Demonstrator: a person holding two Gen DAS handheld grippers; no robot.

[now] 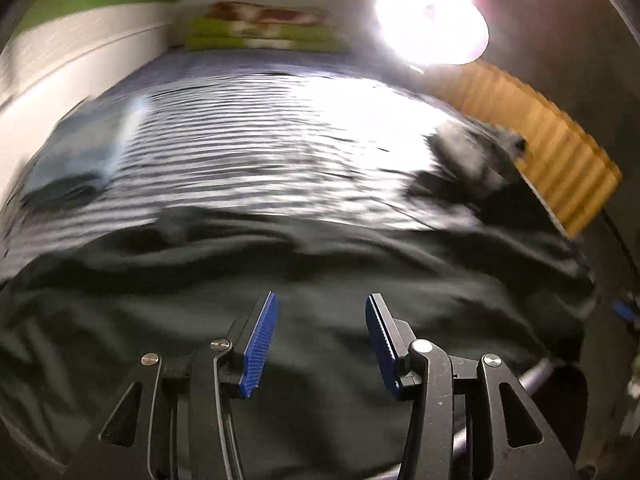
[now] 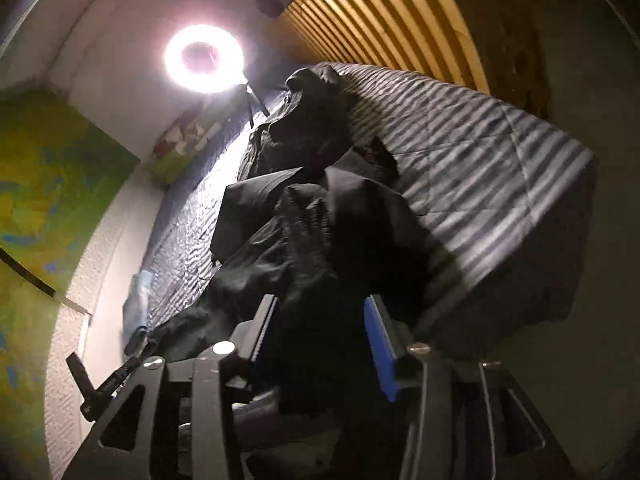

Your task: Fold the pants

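Dark pants (image 1: 280, 256) lie rumpled across the near part of a striped bed cover (image 1: 260, 120); this view is motion-blurred. My left gripper (image 1: 322, 304) hovers just above them, open, its blue pads (image 1: 262, 336) wide apart and holding nothing. In the right wrist view the pants (image 2: 304, 216) run in a crumpled band along the bed cover (image 2: 480, 152). My right gripper (image 2: 322, 308) is open with a bunch of the dark fabric rising between its blue pads (image 2: 380, 344). I cannot tell whether the pads touch the cloth.
More dark clothing (image 2: 308, 120) is heaped farther up the bed. A light blue item (image 2: 138, 300) lies by the wall side. A bright ring light (image 2: 204, 58) stands at the bed's far end, and a wooden slatted frame (image 2: 392, 20) runs along one side.
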